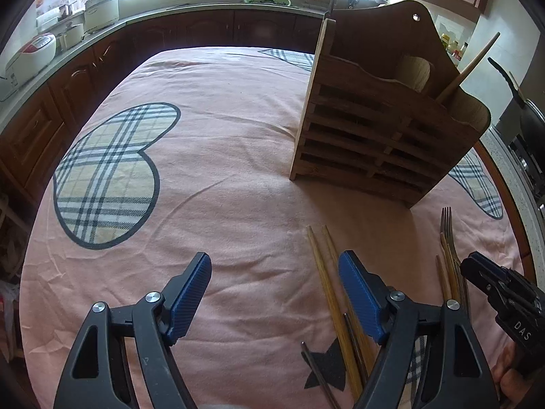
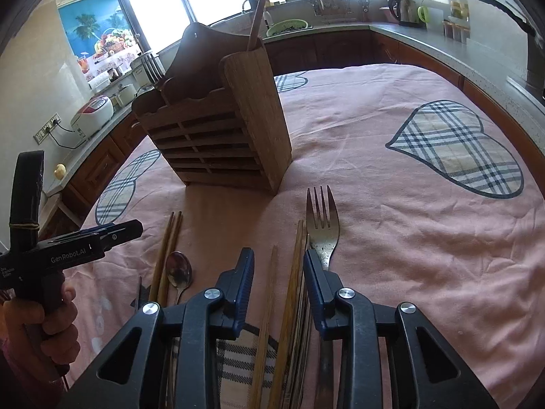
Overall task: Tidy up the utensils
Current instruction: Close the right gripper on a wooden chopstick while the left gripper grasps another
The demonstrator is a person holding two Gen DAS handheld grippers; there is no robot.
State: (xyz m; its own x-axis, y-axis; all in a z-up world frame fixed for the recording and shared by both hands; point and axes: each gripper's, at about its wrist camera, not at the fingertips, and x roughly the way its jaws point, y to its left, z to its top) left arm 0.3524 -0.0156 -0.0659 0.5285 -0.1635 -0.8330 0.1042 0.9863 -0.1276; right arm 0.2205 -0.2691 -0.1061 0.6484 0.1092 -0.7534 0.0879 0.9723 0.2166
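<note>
A: Reporting the fingers first, please.

B: Left gripper stands wide, released, nothing between its fingers; one pair of chopsticks lies just beside its right finger. Right gripper is narrowed around wooden chopsticks; pad contact cannot be confirmed.

A: Counts?

B: One fork and one spoon on the pink-clothed surface; one wooden holder behind them.

A: Writing?

B: "GenRobot.AI" on the left gripper's body.

Pink tablecloth with plaid hearts, brown wooden holder, silver fork
</note>
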